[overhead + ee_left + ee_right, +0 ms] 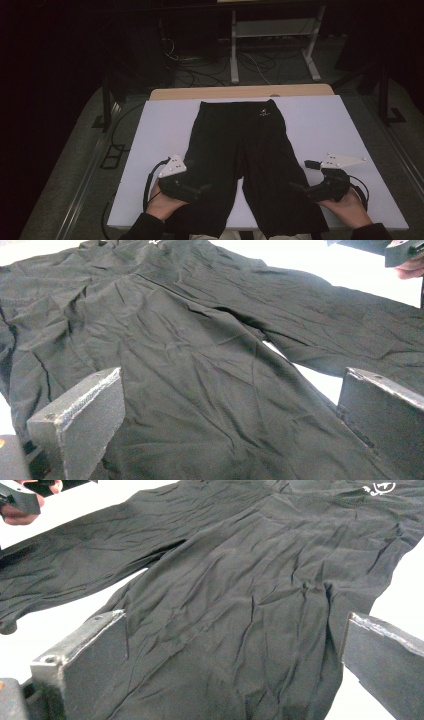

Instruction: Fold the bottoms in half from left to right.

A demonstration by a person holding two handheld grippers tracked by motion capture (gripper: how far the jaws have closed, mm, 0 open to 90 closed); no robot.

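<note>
A pair of black shorts (240, 150) lies flat on the white table top (165, 125), waistband at the far side with a small white logo (264, 113), both legs reaching the near edge. My left gripper (197, 191) rests at the outer side of the left leg, jaws pointing inward over the cloth. In the left gripper view the wrinkled black fabric (200, 365) spreads between wide-apart jaws that pinch nothing. My right gripper (299, 189) sits at the outer side of the right leg, pointing inward. Its jaws stand wide apart over the fabric (240, 605) too.
The table top's far end shows a bare wooden strip (240, 92). Beyond it stands a white metal frame (272, 45) with cables (200, 70) on the dark floor. Bare white surface lies on either side of the shorts.
</note>
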